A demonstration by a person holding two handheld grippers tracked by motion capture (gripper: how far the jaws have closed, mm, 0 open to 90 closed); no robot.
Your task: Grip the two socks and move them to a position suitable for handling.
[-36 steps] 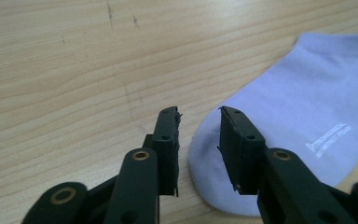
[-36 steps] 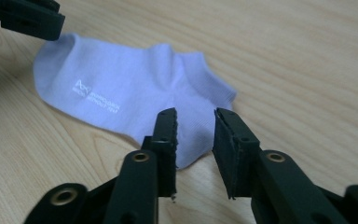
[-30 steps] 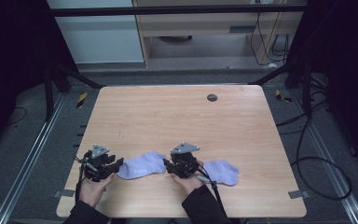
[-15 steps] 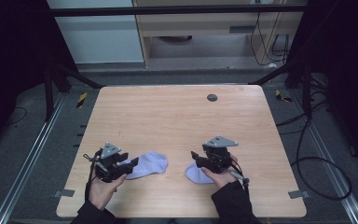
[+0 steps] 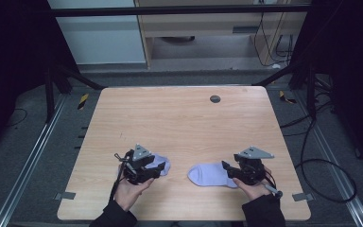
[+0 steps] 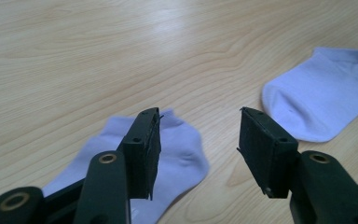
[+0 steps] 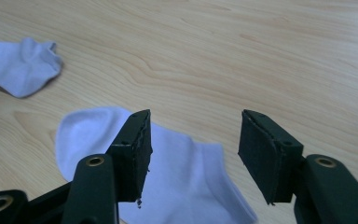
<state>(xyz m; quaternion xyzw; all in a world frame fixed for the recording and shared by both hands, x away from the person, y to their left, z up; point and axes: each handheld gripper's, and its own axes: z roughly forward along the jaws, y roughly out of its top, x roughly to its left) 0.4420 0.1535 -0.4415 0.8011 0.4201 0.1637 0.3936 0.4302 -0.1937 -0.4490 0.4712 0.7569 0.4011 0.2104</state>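
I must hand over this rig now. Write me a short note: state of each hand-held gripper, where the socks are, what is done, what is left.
Left hand-held gripper: open, holding nothing, low over the left sock.
Right hand-held gripper: open, holding nothing, low over the right sock.
Socks: two light purple ankle socks lie flat and apart near the front edge of the wooden table.
Done: nothing is gripped, and the socks are not paired.
Left: probably grip each sock and bring them together; I judge this only from the pose.
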